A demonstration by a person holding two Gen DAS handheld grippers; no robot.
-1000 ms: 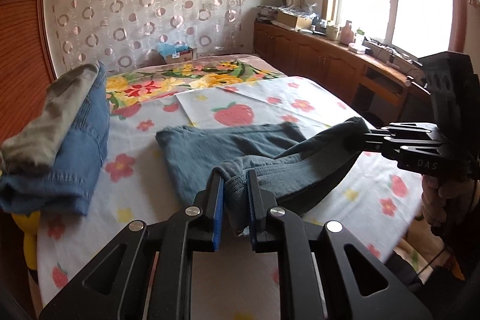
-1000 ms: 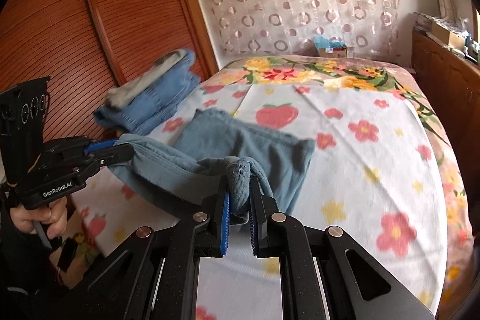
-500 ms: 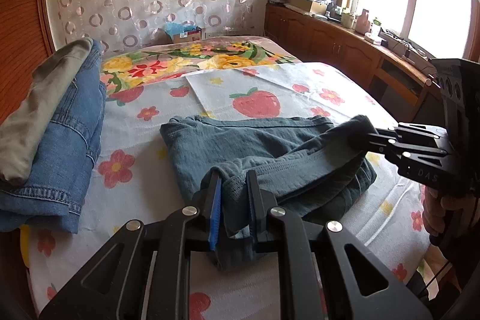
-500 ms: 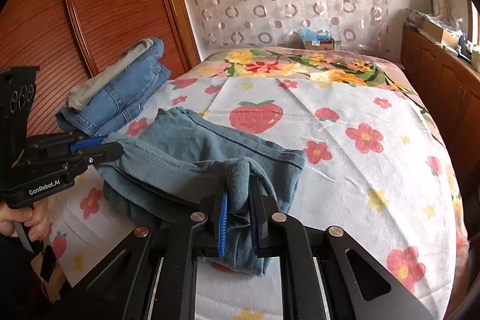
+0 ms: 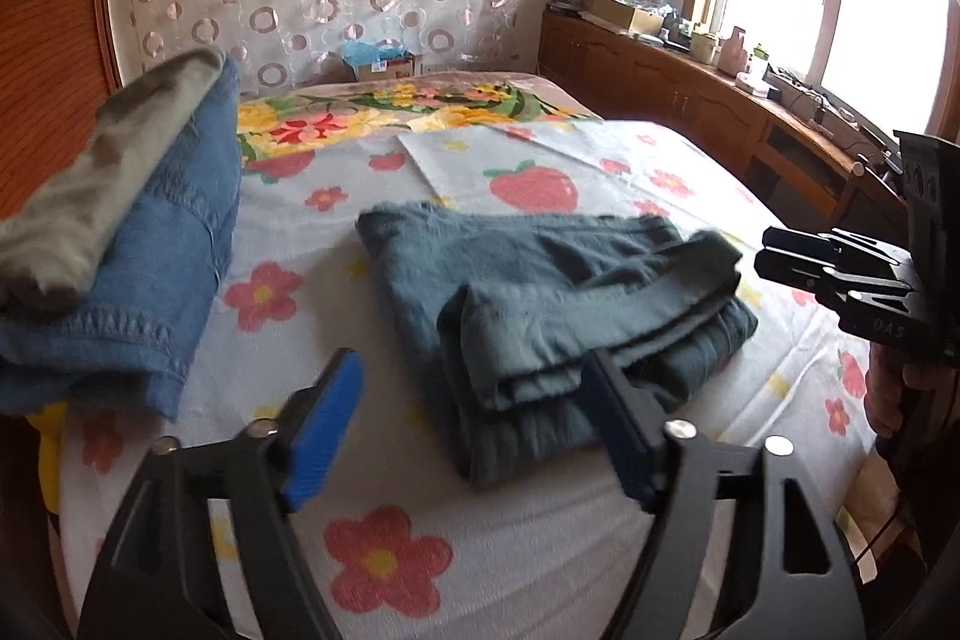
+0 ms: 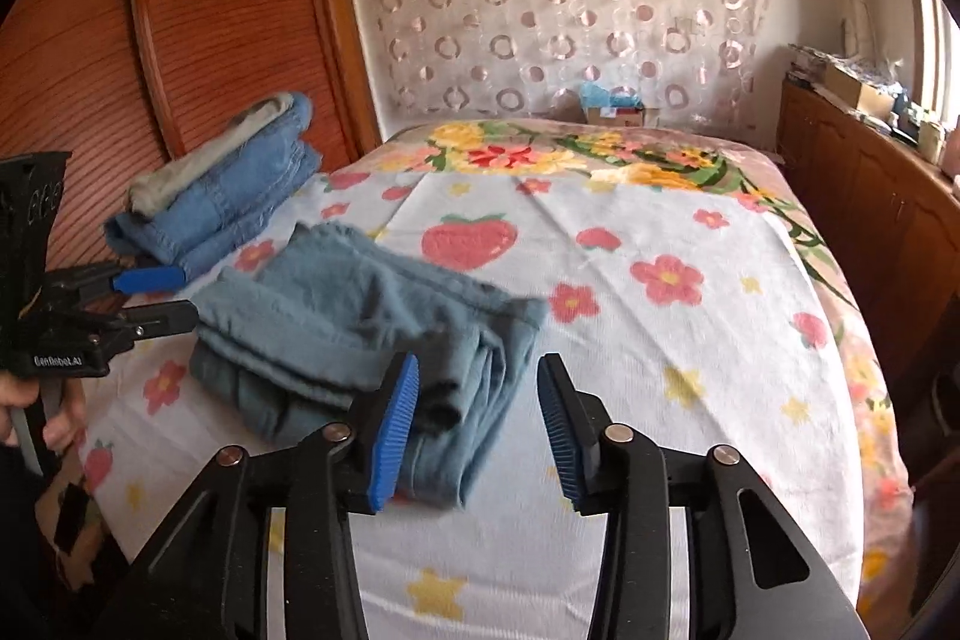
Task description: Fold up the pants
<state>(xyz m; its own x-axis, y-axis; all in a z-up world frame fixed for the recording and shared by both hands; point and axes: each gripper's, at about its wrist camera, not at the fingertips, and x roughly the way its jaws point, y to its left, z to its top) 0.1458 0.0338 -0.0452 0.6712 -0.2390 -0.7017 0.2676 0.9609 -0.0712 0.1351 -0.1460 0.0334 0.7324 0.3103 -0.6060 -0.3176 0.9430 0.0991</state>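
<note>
Pants (image 5: 540, 304), grey-blue and soft with a brushed, towel-like nap, lie folded into a thick rectangular bundle on the bed (image 5: 540, 568), near its front edge. The bed's sheet is white cotton printed with red flowers and strawberries. My left gripper (image 5: 474, 418) has just been opening; its ribbed blue pads stand wide apart, pressing on nothing, with a corner of the bundle lying between them. My right gripper (image 6: 478, 421) has just been opening too: its ridged pads are parted and free of the cloth, though the folded edge sits just beside the left one. In the left view I see the right gripper from its side, just off the bundle's far end. A stack of folded denim (image 6: 222, 202), stiffer and brighter blue with stitched seams, lies near the wooden wardrobe (image 6: 180, 10), topped by a grey-green garment (image 5: 102, 172).
</note>
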